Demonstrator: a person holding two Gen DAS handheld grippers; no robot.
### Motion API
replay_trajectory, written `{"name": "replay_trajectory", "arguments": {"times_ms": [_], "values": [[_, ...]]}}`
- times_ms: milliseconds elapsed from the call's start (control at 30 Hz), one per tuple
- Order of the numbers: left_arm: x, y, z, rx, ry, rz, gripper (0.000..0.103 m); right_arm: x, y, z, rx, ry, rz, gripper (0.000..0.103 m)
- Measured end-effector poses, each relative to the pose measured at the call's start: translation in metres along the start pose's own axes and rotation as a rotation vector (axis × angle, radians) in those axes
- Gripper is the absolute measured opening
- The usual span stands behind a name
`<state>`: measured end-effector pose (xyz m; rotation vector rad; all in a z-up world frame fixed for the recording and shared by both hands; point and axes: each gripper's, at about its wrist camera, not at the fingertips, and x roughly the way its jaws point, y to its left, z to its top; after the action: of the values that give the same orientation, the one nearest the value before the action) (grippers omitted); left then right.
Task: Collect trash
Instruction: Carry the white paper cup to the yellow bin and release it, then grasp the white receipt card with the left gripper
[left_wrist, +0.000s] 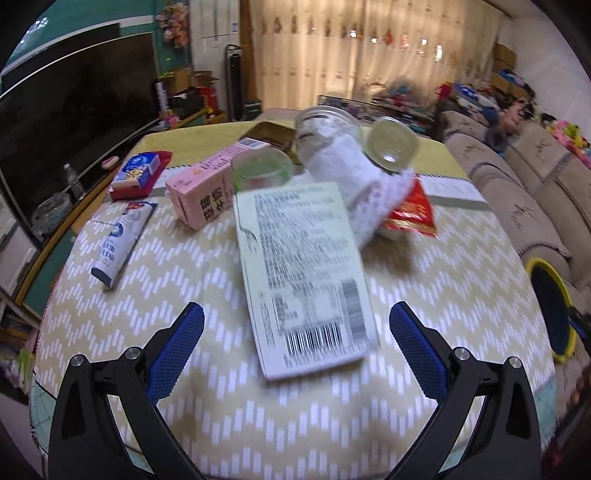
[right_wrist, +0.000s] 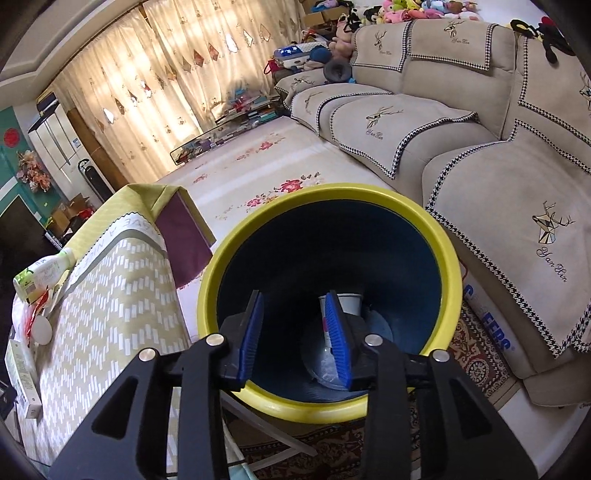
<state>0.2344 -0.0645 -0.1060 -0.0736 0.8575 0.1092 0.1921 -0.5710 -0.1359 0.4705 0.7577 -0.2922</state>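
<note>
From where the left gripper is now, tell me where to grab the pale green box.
Grip the pale green box across its two long edges near the barcode end, coming straight ahead and down. It lies flat, lengthwise between the open left gripper fingers, narrower than their gap.

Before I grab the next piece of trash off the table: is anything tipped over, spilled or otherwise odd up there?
Yes. Two glass jars lie on their sides: one resting on a white towel, another beside it. A pink carton also lies flat. No spill is visible, though the picture is blurred. The pale green box lies askew nearest the left gripper.
</note>
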Motion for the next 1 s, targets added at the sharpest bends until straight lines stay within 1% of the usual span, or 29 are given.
{"name": "replay_trajectory", "arguments": {"times_ms": [167,267,533,600,667,700,733,767,833,1000], "values": [[0.018,-0.004,0.009,-0.020,0.027,0.042,0.099,0.006,0.001,-0.001,0.002,0.016,0.012,0.035],[0.027,-0.005,0.011,-0.028,0.046,0.045,0.099,0.010,0.002,-0.001,0.001,0.024,0.022,0.035],[0.043,-0.003,0.021,-0.060,0.047,0.070,0.099,0.017,0.004,-0.003,0.000,0.042,0.045,0.035],[0.045,-0.004,0.022,-0.059,0.042,0.074,0.096,0.018,0.003,-0.004,0.001,0.045,0.047,0.035],[0.048,-0.005,0.024,-0.057,0.048,0.077,0.086,0.018,0.002,-0.005,0.005,0.048,0.049,0.035],[0.050,-0.006,0.024,-0.058,0.053,0.075,0.084,0.018,0.001,-0.005,0.008,0.049,0.050,0.035],[0.052,-0.005,0.024,-0.059,0.060,0.075,0.078,0.018,0.000,-0.006,0.012,0.051,0.054,0.035],[0.053,-0.004,0.024,-0.061,0.065,0.074,0.075,0.018,-0.001,-0.006,0.014,0.052,0.056,0.035],[0.052,-0.003,0.021,-0.067,0.070,0.068,0.073,0.017,-0.003,-0.007,0.018,0.052,0.056,0.035],[0.039,0.002,0.014,-0.072,0.060,0.072,0.072,0.012,-0.004,-0.012,0.027,0.049,0.067,0.035]]}}
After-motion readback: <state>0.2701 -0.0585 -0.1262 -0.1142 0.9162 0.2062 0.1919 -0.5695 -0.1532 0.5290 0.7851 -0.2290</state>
